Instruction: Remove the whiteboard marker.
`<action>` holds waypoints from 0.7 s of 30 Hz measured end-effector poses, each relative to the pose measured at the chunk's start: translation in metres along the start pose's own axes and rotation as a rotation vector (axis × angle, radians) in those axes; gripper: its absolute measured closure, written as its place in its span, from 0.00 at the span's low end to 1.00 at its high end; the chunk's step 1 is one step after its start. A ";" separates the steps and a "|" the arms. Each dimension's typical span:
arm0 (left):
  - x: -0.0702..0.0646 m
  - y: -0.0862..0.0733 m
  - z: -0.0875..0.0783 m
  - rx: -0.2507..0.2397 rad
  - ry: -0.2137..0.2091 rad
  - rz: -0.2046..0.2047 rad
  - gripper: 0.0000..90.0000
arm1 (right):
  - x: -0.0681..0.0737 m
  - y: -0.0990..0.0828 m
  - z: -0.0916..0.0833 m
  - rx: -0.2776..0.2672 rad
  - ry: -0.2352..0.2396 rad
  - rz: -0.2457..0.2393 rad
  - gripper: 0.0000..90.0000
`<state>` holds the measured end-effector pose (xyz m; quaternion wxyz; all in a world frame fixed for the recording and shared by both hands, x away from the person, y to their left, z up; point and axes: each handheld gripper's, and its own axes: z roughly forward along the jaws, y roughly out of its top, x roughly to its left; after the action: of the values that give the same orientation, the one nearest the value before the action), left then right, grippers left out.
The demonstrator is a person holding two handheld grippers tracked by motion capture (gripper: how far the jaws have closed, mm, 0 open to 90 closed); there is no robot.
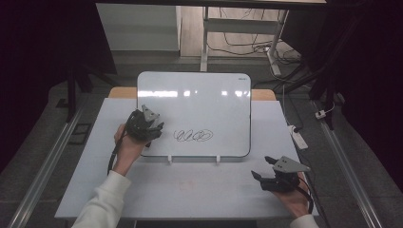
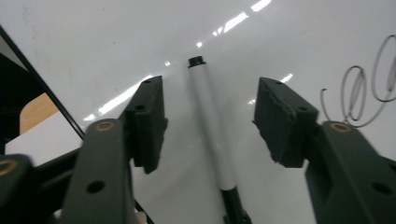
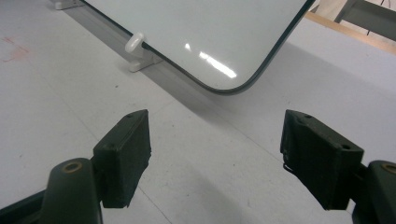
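Two black tools are in our hands. Our left tool (image 2: 210, 121) sits over the left part of one white board (image 1: 195, 111), with its jaws partly open. One marker (image 2: 210, 135) lies on the board between those jaws, and the pads (image 2: 149, 121) do not touch it. We see one black scribble (image 1: 192, 136) on the board, just to the right of that tool. Our right tool (image 3: 215, 158) rests low on the gray desk (image 1: 199, 190), jaws wide, holding nothing. Two small white clips (image 1: 169, 159) hold up the board's bottom edge. Nothing blocks the marker.
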<state>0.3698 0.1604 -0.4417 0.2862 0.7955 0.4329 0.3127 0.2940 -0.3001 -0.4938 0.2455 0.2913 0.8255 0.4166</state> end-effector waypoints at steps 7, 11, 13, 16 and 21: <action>-0.001 0.001 0.006 0.000 0.024 0.004 0.70 | 0.002 -0.001 0.000 0.008 -0.005 -0.011 0.27; -0.005 0.001 0.009 0.002 0.038 0.024 0.79 | 0.002 0.000 -0.001 0.001 -0.006 -0.018 0.27; -0.007 0.002 0.009 -0.001 0.046 0.032 0.83 | 0.002 0.001 -0.001 -0.003 -0.009 -0.021 0.27; -0.008 0.002 0.010 -0.007 0.035 0.030 0.85 | 0.003 0.001 -0.001 -0.002 -0.011 -0.023 0.27; -0.011 0.003 0.009 -0.008 0.016 0.042 0.91 | 0.003 0.001 -0.001 -0.003 -0.015 -0.025 0.27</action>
<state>0.3733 0.1480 -0.4486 0.2794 0.8007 0.4172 0.3268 0.2913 -0.2984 -0.4926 0.2575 0.2836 0.8265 0.4125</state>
